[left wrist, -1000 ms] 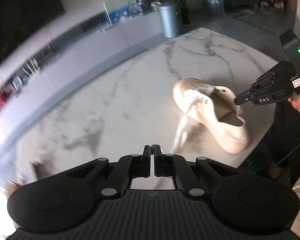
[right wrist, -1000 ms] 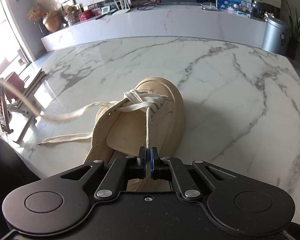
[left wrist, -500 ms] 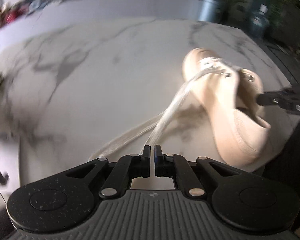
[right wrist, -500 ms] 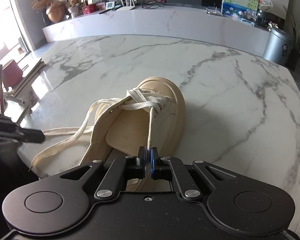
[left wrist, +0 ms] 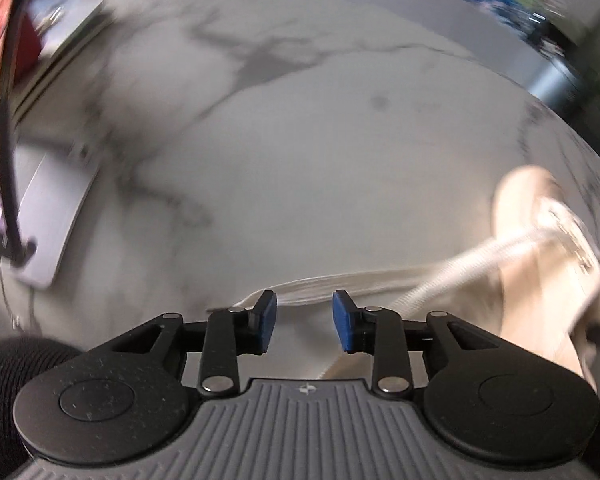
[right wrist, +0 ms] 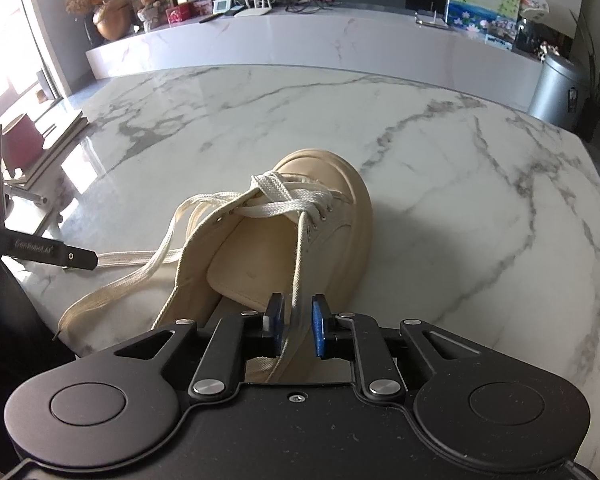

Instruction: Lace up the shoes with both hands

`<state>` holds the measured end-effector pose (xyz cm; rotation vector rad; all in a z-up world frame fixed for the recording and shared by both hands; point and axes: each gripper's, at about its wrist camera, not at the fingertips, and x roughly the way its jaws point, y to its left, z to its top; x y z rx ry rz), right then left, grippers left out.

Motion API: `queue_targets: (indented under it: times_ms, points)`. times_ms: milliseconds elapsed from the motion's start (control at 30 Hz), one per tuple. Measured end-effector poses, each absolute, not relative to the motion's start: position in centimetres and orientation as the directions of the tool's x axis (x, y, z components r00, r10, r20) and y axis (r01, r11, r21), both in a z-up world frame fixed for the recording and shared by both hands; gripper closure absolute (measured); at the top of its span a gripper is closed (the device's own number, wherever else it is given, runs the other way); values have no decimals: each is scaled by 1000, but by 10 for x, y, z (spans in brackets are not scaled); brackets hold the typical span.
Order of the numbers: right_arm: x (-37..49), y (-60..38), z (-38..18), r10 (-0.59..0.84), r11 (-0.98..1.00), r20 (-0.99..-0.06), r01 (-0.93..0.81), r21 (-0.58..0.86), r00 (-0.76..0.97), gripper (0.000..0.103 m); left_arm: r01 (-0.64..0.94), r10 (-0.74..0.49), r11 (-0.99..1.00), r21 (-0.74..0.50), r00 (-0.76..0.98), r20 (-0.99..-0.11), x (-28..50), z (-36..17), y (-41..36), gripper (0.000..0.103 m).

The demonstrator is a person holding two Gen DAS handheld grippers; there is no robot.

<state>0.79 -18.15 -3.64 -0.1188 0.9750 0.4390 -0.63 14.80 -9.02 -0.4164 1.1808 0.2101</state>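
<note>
Cream canvas lace-up shoe [right wrist: 300, 232] sits on white grey-veined marble worktop [right wrist: 460, 168], toe pointing away | right tongs [right wrist: 296, 330] parted, flat cream lace [right wrist: 298, 264] passing loose between pads | left tongs [left wrist: 304, 320] spread wide, empty, just above slack lace.

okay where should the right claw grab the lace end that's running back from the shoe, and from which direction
Grip the lace strand on its straight free stretch just behind the eyelets, above the tongue. Come from the heel side, as the right claw now sits: its jaws are open either side of the strand, which runs lengthwise between them, so closing pinches its flat width.
</note>
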Motion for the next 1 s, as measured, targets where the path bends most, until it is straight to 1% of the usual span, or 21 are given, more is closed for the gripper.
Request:
queue_targets:
  times_ms: [200,400,533,667,867,1000]
  points:
    - [8,-182,-37,314,902,-819,-421,99,481,89,-458,-79,857,-237,338,-938,5,-95,157,71]
    - [10,-185,-37,320,900,-816,-423,104,482,88,-449,-61,867,-217,336,-940,26,-95,157,71]
    - [11,-185,-37,324,898,-815,-428,105,480,87,-435,-57,877,-204,329,-943,59,-97,157,70]
    - [12,-186,-37,330,895,-814,-431,110,478,86,-408,-30,898,-165,317,-948,88,-99,152,70]
    - [15,-187,-37,339,892,-812,-437,116,476,83,-299,6,950,-94,318,-948,119,-101,130,72]
    - [19,-193,-38,349,887,-809,-444,124,473,81,-241,31,969,-51,327,-944,131,-102,118,79]
